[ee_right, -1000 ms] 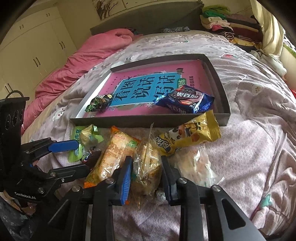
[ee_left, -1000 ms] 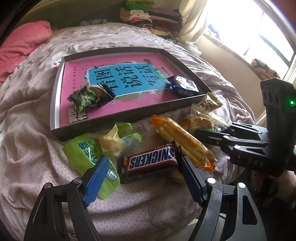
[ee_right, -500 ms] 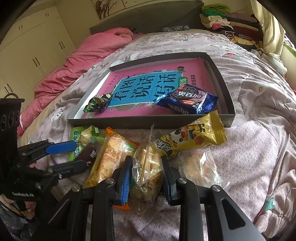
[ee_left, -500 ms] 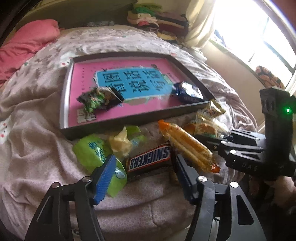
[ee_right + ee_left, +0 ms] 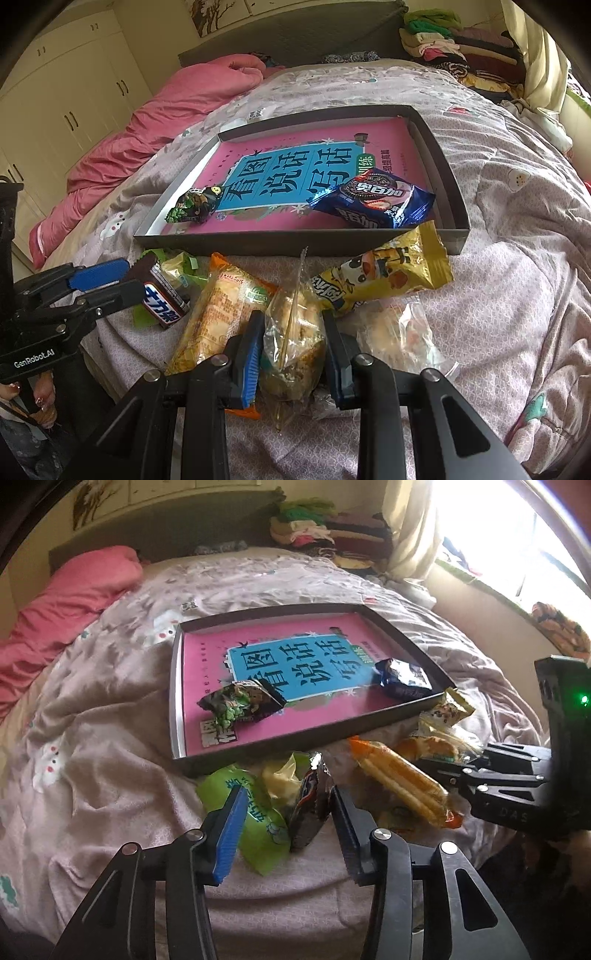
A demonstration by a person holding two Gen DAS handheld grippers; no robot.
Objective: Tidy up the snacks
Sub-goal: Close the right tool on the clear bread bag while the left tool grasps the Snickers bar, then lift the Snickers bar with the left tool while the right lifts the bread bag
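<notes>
Right wrist view shows two snacks in my tray (image 5: 448, 173), my right claw (image 5: 292, 352) squeezing a clear bag (image 5: 291, 332), my left claw (image 5: 286, 825) half open around the Snickers (image 5: 310, 805).

Daylight is admitted through the window (image 5: 517, 550), which is blown out to white. Strong fisheye bending and dark vignetting are seen at the edges; focus is kept reasonably sharp.
</notes>
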